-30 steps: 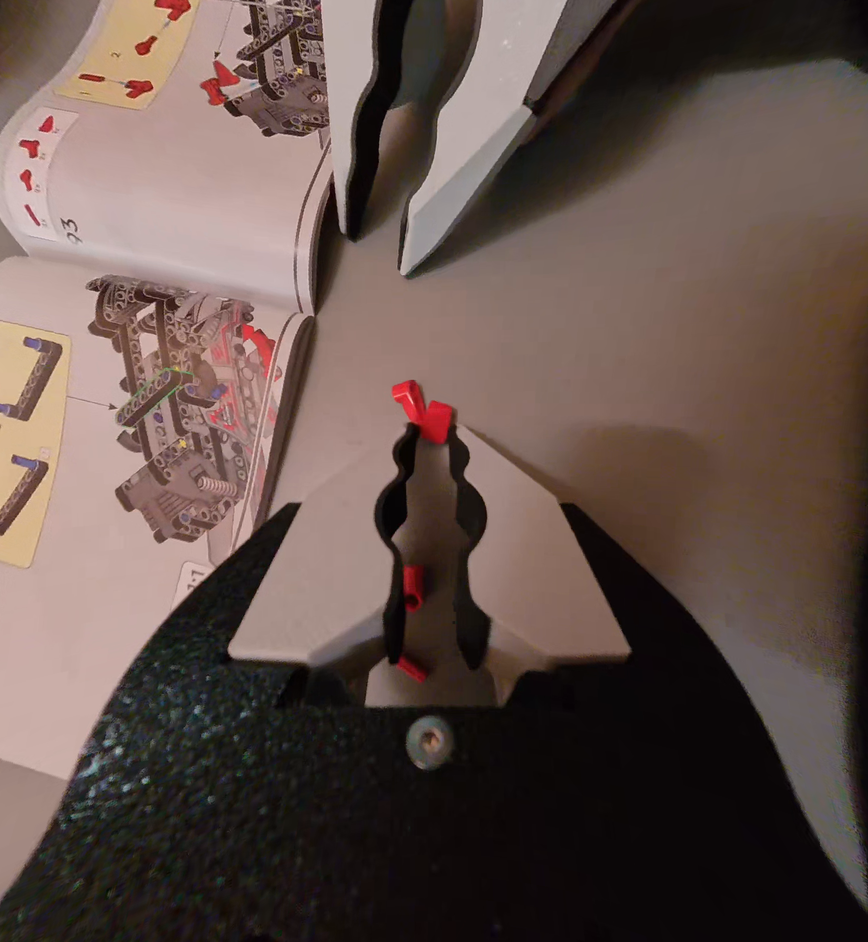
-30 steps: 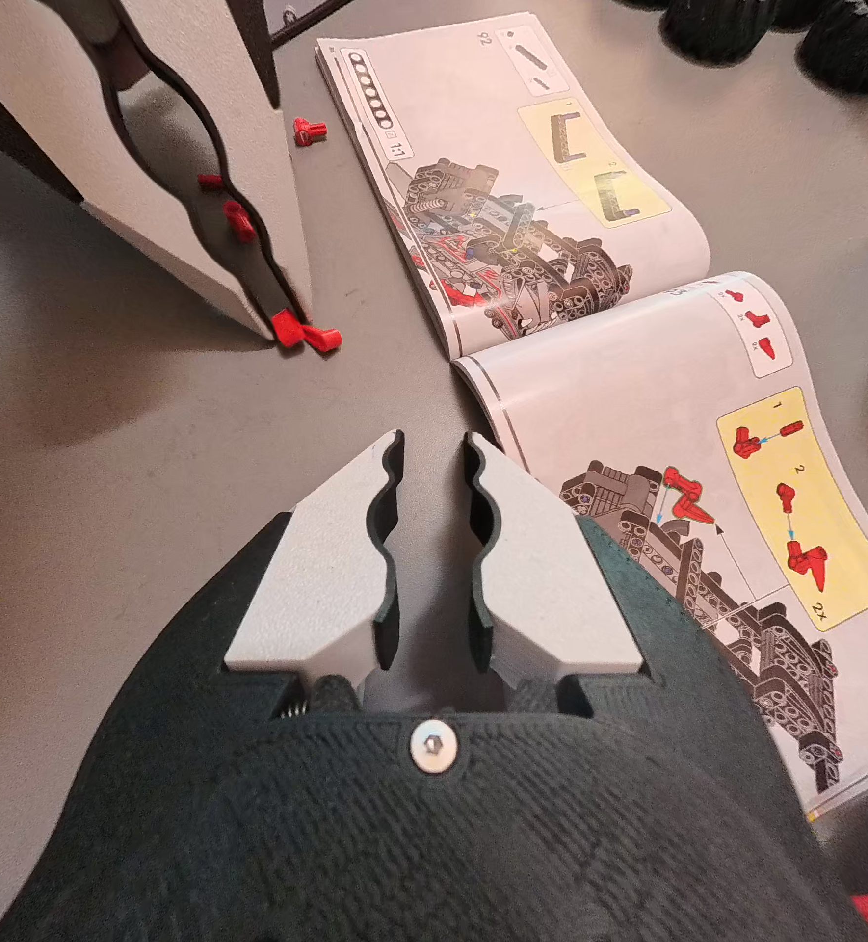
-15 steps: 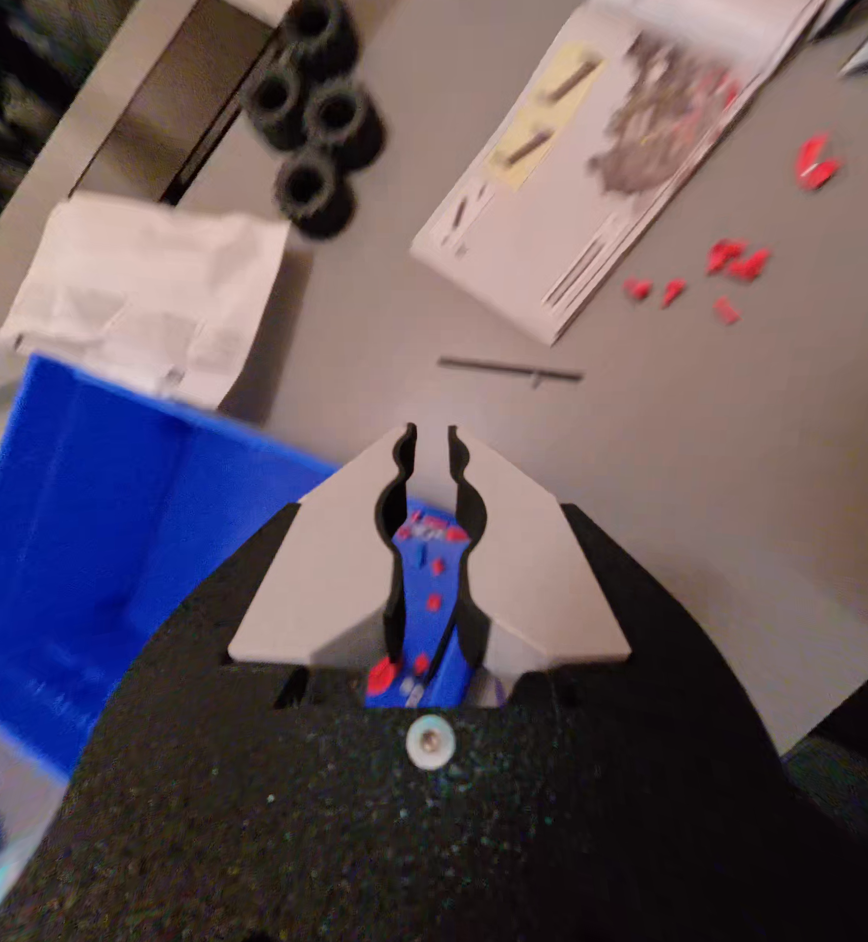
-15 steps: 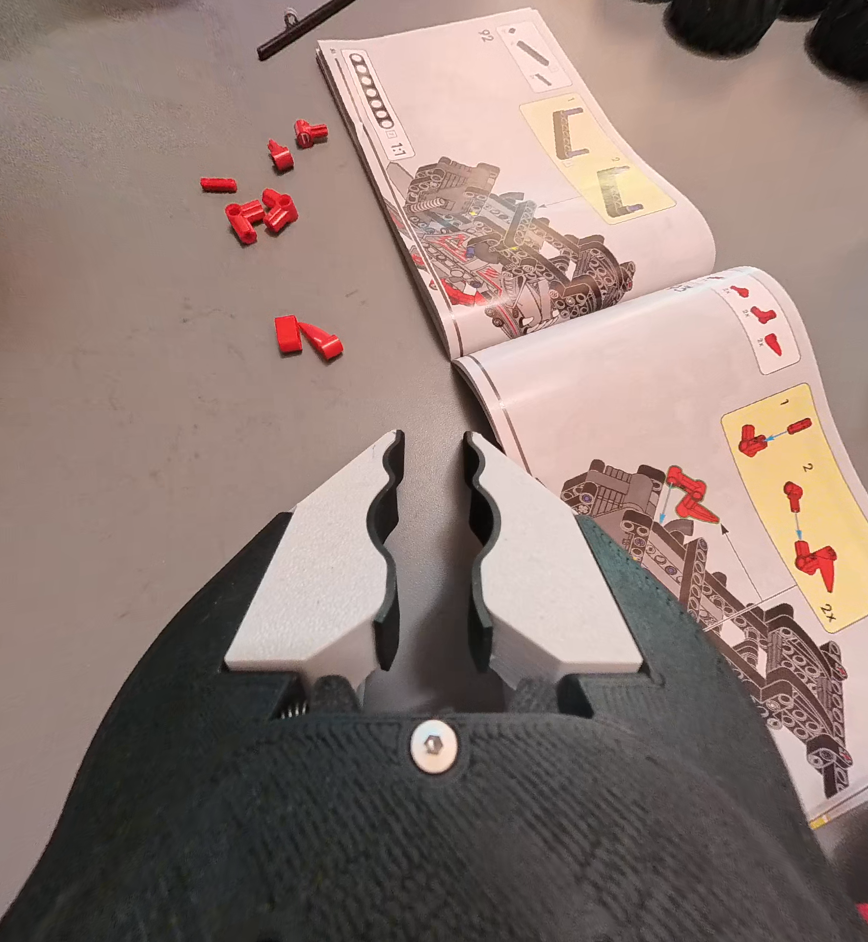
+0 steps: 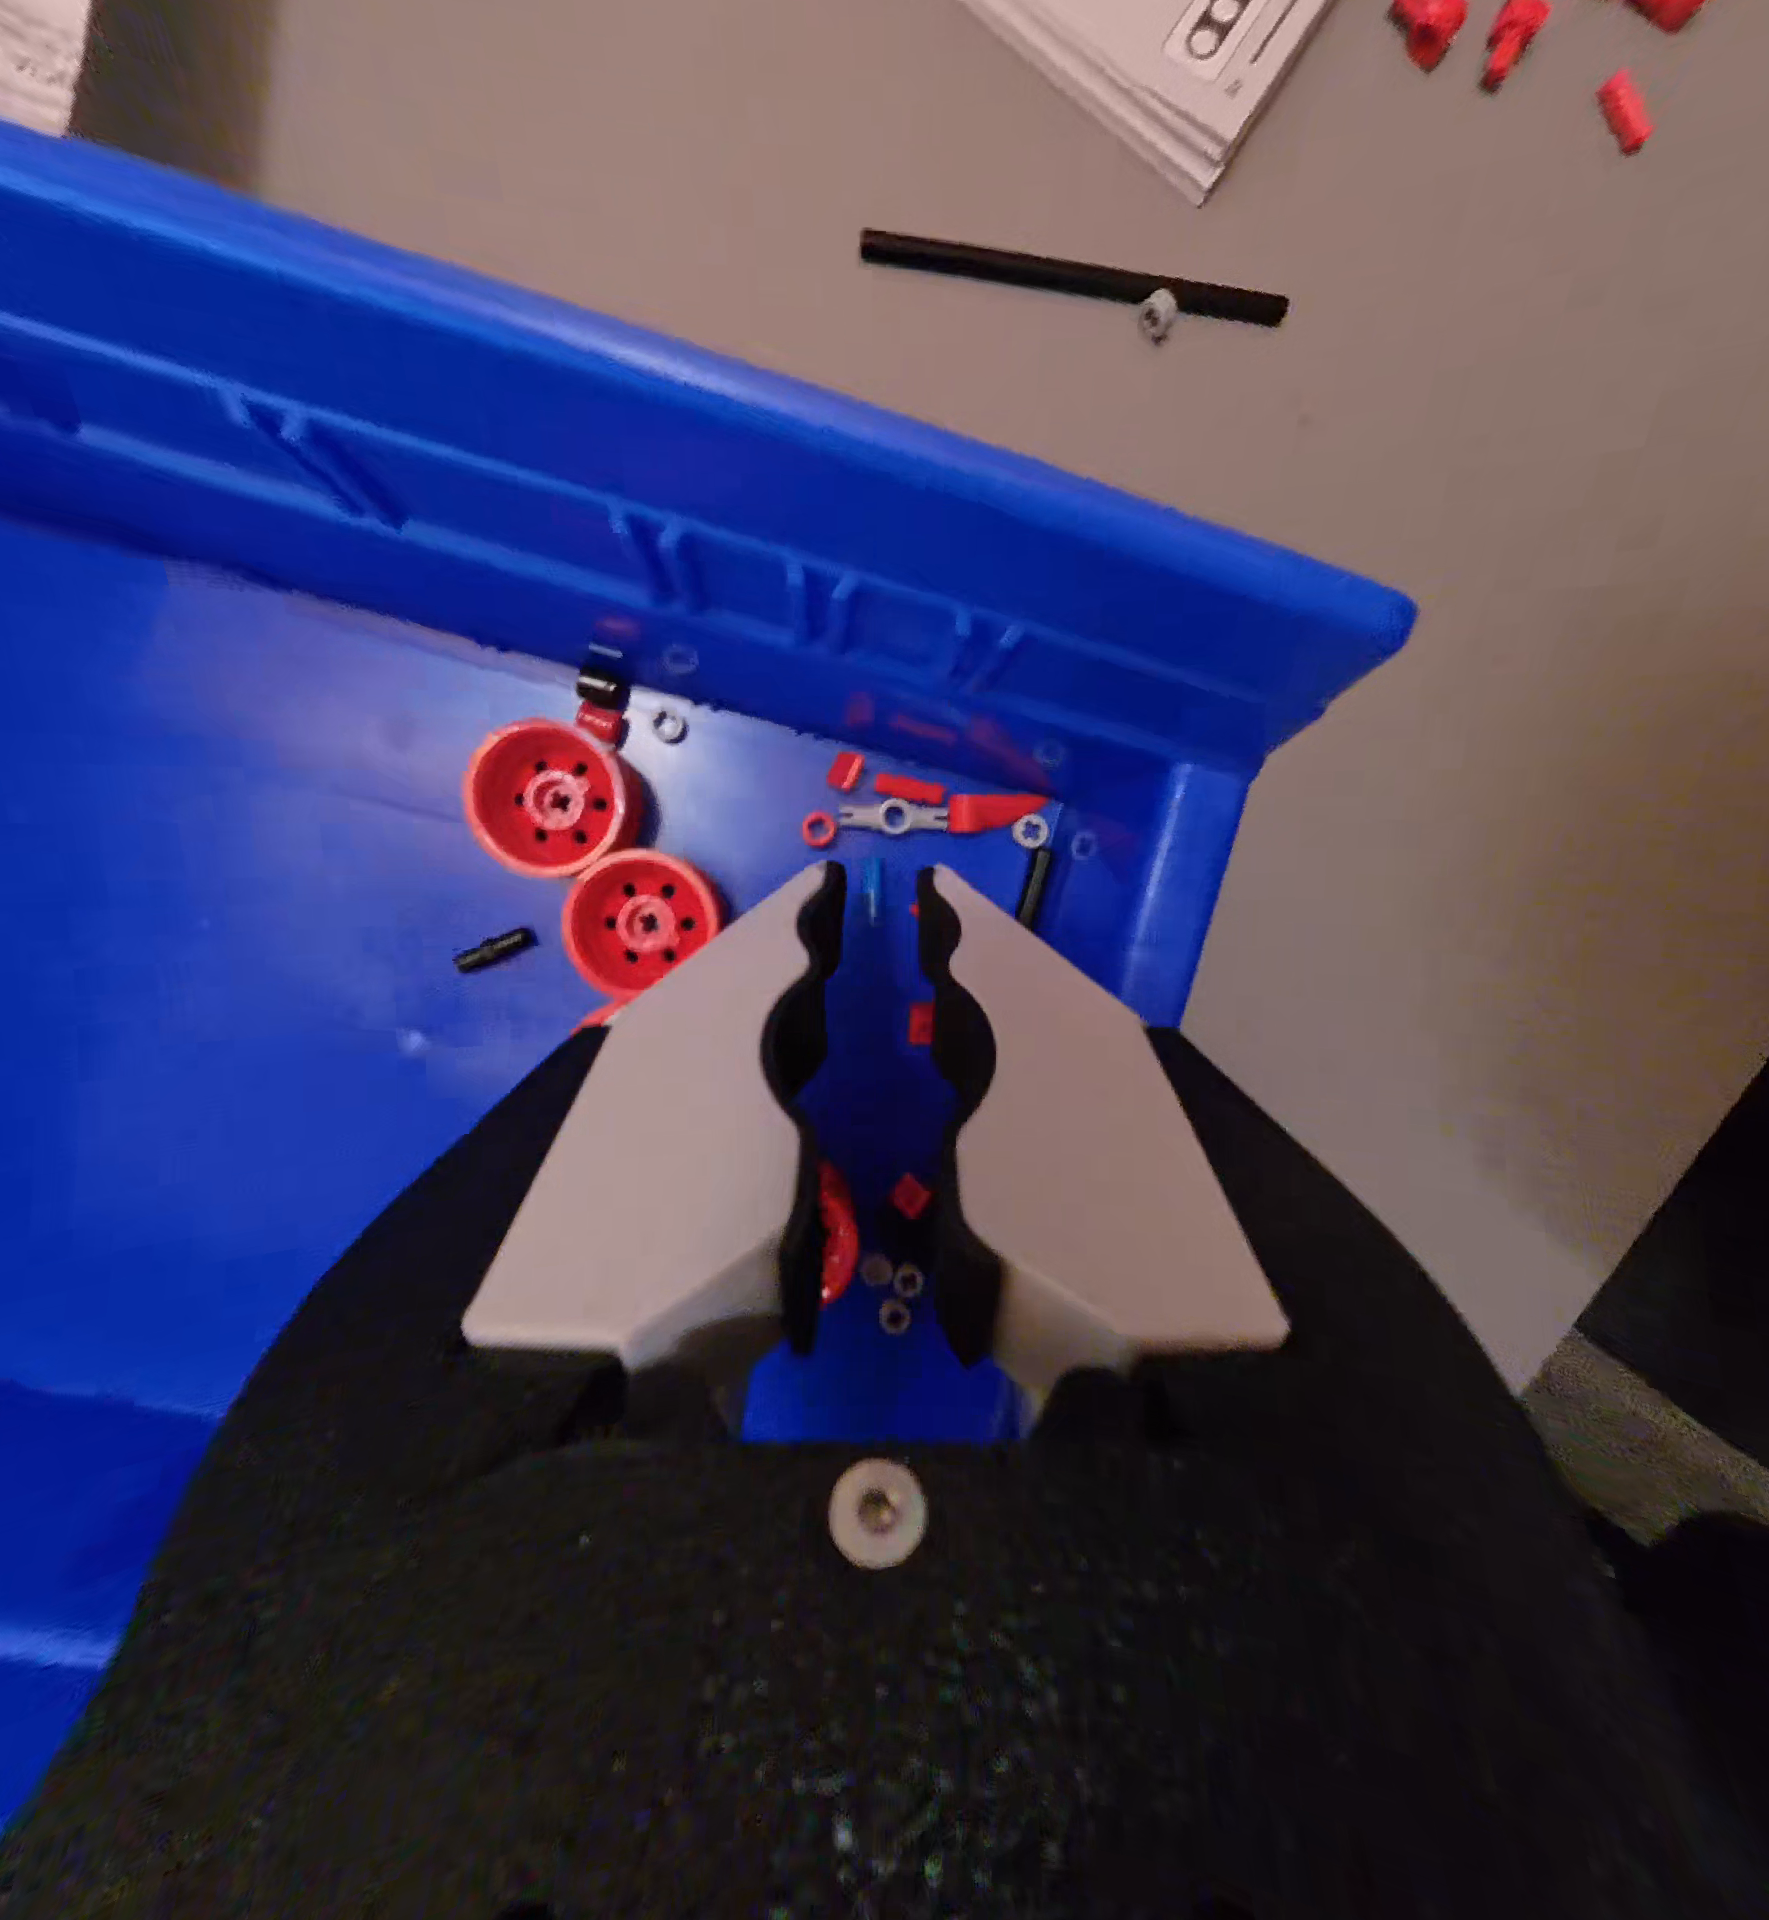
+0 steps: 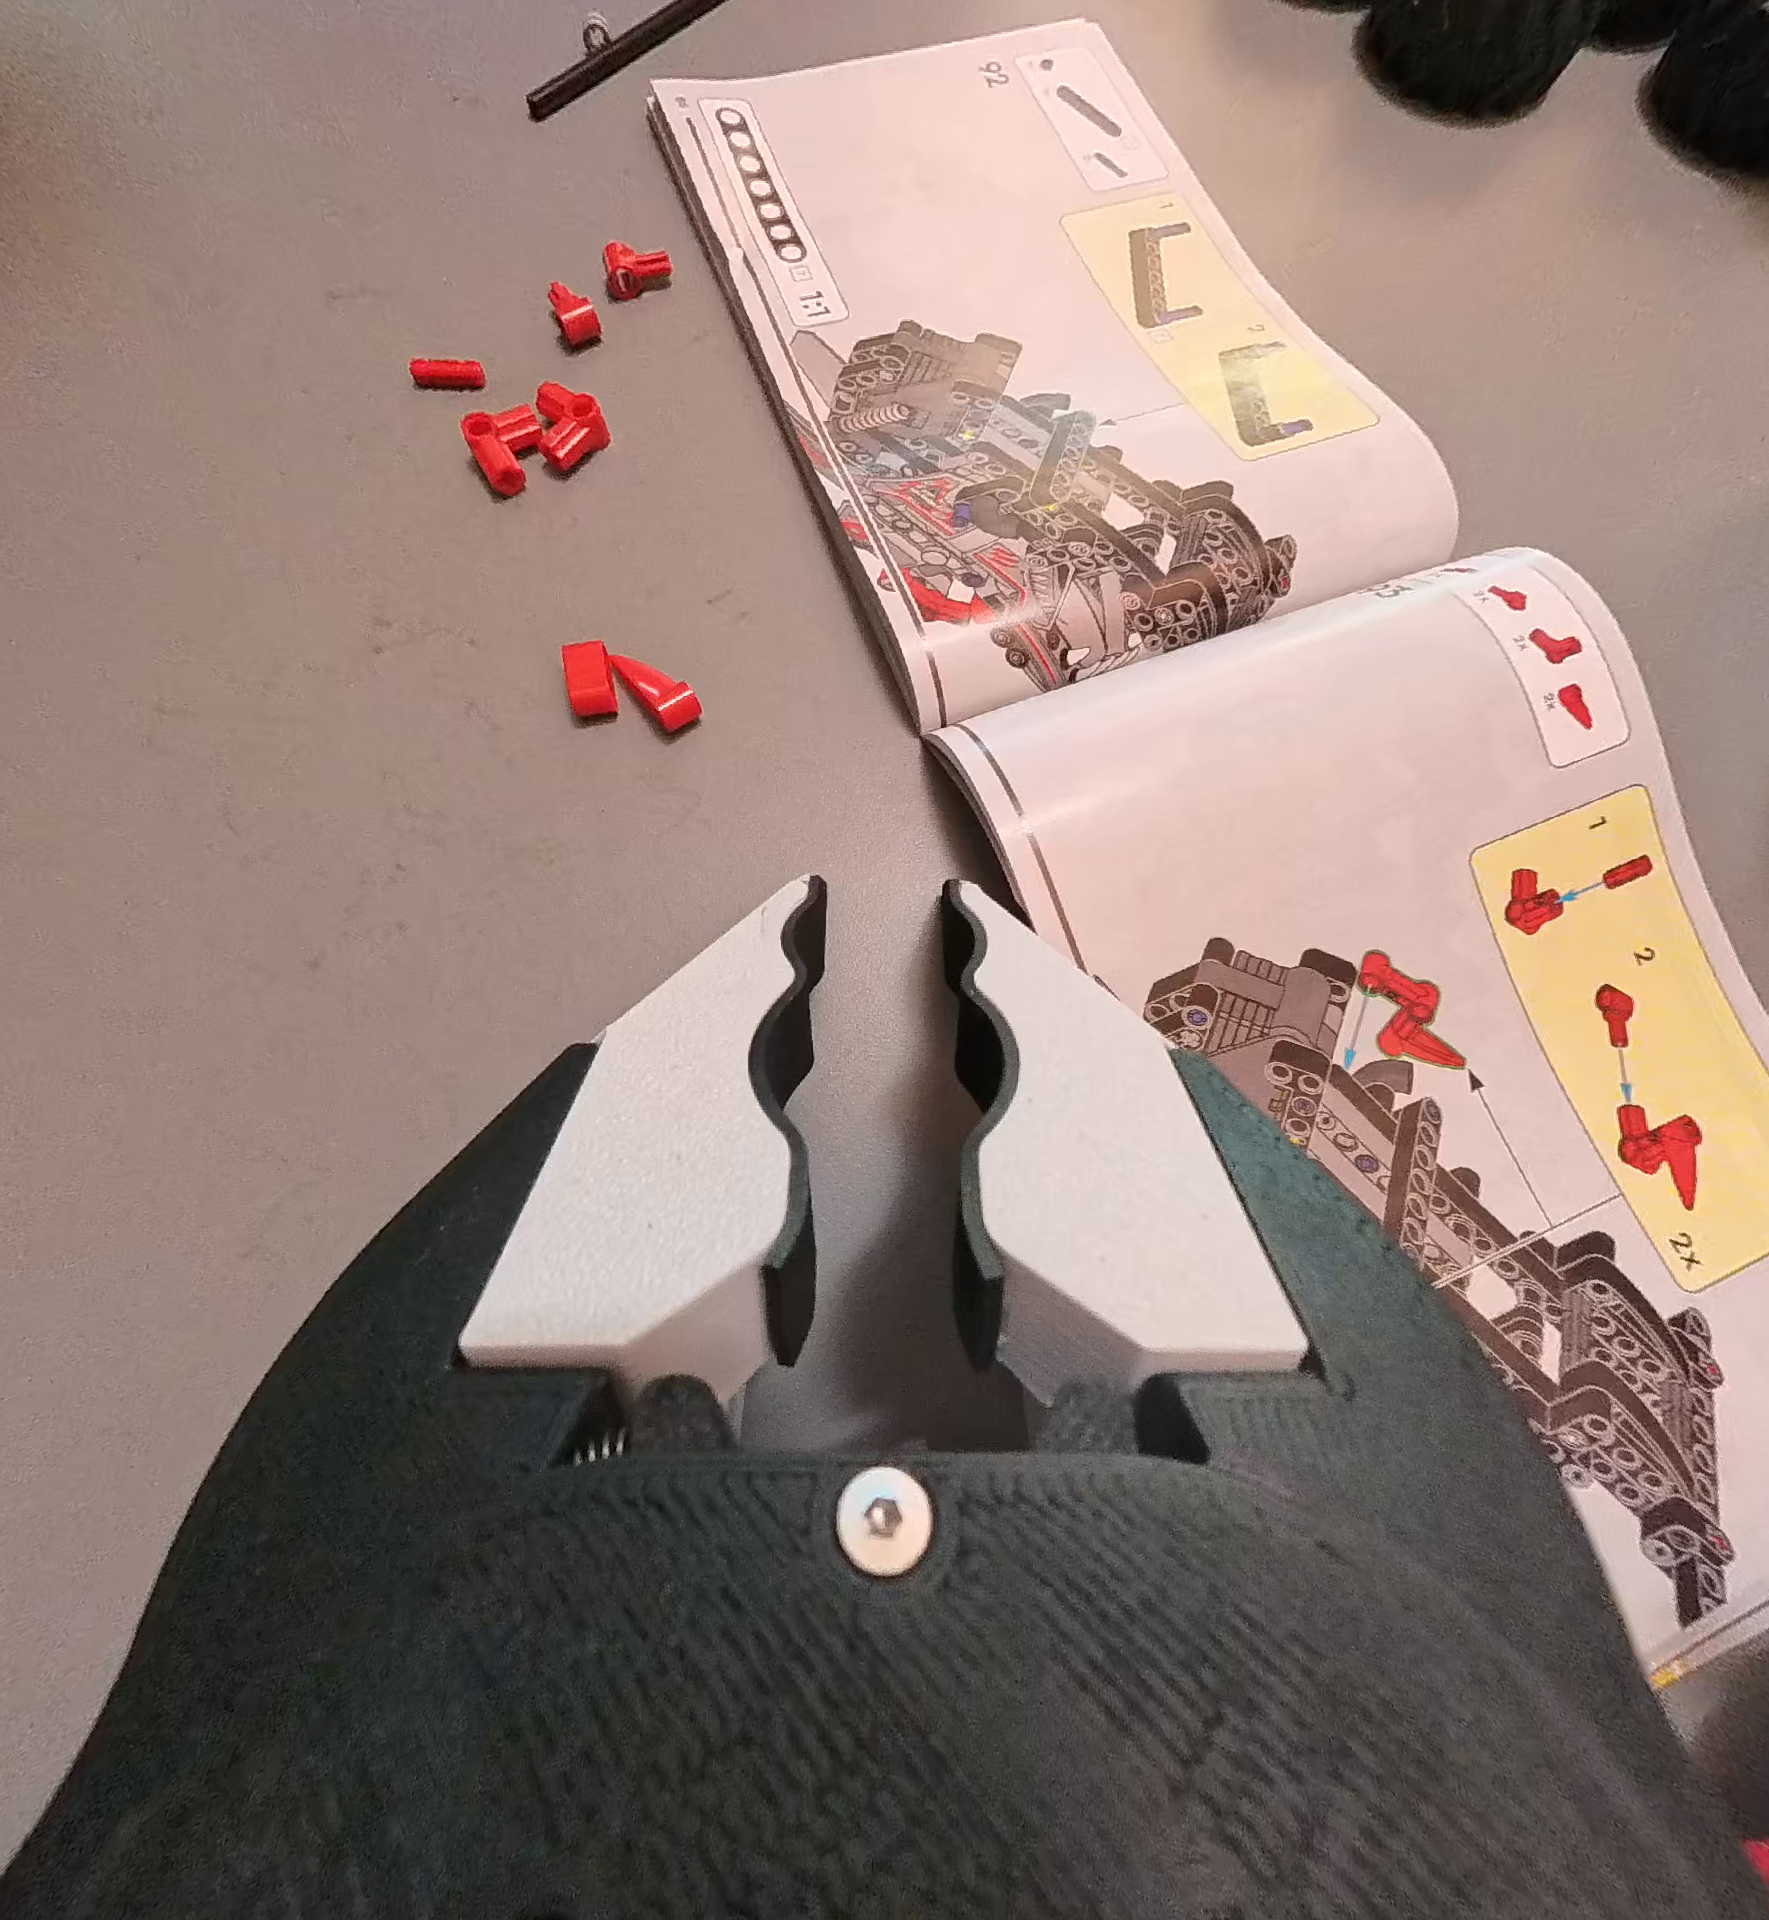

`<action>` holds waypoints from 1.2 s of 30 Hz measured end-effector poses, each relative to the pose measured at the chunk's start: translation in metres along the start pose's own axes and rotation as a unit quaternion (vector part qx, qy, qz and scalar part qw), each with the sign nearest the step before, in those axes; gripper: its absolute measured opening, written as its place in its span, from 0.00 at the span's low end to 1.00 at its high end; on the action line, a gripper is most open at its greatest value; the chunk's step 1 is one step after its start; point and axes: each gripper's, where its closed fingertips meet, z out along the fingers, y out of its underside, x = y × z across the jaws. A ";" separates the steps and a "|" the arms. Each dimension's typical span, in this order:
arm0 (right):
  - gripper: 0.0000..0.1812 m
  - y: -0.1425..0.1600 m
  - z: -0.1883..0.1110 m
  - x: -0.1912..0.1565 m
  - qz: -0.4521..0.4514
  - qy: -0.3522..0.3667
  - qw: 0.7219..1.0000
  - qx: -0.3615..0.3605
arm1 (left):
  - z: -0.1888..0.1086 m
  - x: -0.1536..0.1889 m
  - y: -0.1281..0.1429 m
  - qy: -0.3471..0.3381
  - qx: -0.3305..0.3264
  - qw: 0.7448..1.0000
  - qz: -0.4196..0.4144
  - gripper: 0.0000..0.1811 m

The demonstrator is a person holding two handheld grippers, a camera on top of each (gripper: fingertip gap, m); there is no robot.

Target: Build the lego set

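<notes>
My left gripper point(image 5: 878, 878) is open and empty, hanging over the corner of a blue bin point(image 5: 651, 457). The bin holds two red wheel hubs point(image 5: 547, 798), small red pieces point(image 5: 984, 810), a grey connector point(image 5: 890, 818) and black pins point(image 5: 493, 950). My right gripper point(image 6: 882, 896) is open and empty above the grey table, beside the open instruction booklet point(image 6: 1223, 727). Two red curved pieces point(image 6: 631, 686) lie ahead and left of it, and a cluster of small red connectors point(image 6: 537, 426) lies farther off.
A black axle rod point(image 5: 1067, 278) lies on the table past the bin, and also shows in the right wrist view point(image 6: 610, 62). Black tyres point(image 6: 1586, 62) sit at the far right. A booklet corner point(image 5: 1171, 73) and red pieces point(image 5: 1514, 42) show beyond the bin.
My left gripper let go of the red piece beside the booklet, opened, and swung away to the blue bin, now low over its corner. My right gripper has stayed put.
</notes>
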 end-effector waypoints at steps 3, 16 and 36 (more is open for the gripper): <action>0.12 0.000 0.000 0.000 0.008 -0.008 1.000 0.000 | 0.012 0.001 -0.004 0.015 -0.002 1.000 0.013 0.07; 0.12 0.000 0.000 0.000 0.006 -0.006 1.000 0.000 | 0.030 0.000 0.003 -0.006 -0.021 0.999 0.040 0.08; 0.12 0.000 0.000 0.000 0.009 -0.009 1.000 0.000 | 0.034 0.000 0.001 -0.024 -0.019 0.997 0.069 0.01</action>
